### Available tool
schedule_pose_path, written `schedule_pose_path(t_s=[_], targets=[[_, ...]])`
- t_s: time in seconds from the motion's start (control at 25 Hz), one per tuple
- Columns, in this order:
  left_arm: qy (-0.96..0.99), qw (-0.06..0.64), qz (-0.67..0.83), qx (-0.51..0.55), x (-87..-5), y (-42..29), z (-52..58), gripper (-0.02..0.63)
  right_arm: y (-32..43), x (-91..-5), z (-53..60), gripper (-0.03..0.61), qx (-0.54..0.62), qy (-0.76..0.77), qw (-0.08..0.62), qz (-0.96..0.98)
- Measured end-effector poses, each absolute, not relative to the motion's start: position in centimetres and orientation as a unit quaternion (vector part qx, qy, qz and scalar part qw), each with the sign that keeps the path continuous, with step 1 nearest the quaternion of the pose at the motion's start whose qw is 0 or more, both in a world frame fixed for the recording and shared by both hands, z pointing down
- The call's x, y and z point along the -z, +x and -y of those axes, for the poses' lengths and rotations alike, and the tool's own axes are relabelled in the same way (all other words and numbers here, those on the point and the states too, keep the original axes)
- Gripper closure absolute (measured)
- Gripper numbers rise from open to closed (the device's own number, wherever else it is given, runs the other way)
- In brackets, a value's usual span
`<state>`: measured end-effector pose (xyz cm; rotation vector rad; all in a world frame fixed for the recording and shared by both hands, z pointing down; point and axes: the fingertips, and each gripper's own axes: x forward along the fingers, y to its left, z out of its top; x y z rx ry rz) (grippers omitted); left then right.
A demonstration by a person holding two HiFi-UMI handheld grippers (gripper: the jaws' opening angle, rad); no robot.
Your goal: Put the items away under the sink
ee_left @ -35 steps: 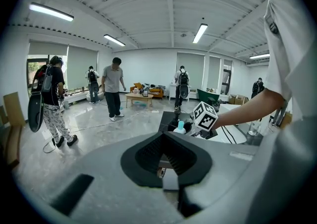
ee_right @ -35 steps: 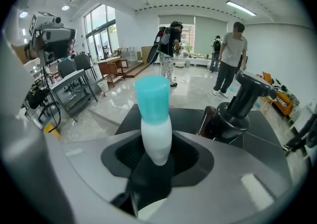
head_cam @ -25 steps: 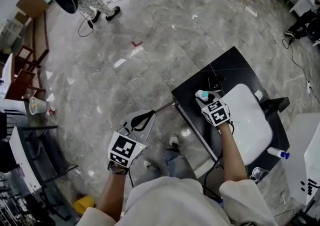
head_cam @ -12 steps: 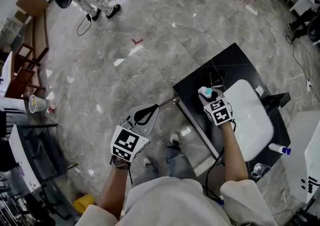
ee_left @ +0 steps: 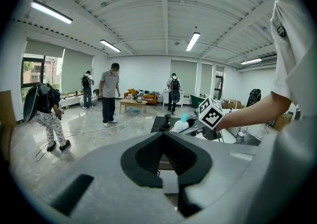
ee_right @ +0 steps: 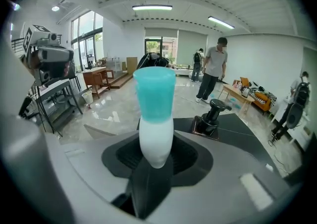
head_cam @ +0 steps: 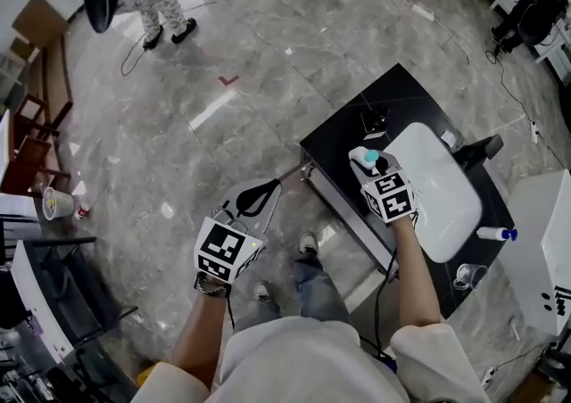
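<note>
**One bottle in hand; stowing looks barely begun**
The right gripper point(head_cam: 367, 159) clamps a white plastic bottle with a turquoise cap point(ee_right: 155, 119) over the left rim of the white oval sink point(head_cam: 442, 196) in the black counter point(head_cam: 357, 129). The left gripper point(head_cam: 270, 187) is empty, its jaw tips together. A blue-capped white bottle point(head_cam: 492, 234) lies right of the sink, probably next.

The right gripper's point(ee_right: 156, 159) jaws pinch a white bottle point(ee_right: 155, 129) with a teal cap, which stands upright between them. Past the jaws and to their right, a black knobbed fitting point(ee_right: 210, 114) sits on a dark tabletop point(ee_right: 242, 130). Farther beyond, a person point(ee_right: 213, 72) stands on the glossy floor point(ee_right: 116, 109).
</note>
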<state>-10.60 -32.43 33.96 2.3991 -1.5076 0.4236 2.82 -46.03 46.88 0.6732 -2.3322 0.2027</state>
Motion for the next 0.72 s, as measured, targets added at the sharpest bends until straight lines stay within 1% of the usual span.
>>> schedule_pose_path(t_s=[0.24,0.72], targets=[[0.846,0.122,0.501,-0.136,-32.5,-10.0,28.9,0.607,3.5,-43.6,40.7,0.433,-0.091,0.287,0.32,0.899],[0.873,0.087,0.462,-0.129,-30.6,-8.5,20.5,0.609,5.6,-40.1,28.6,0.433,-0.101,0.334,0.295,0.89]])
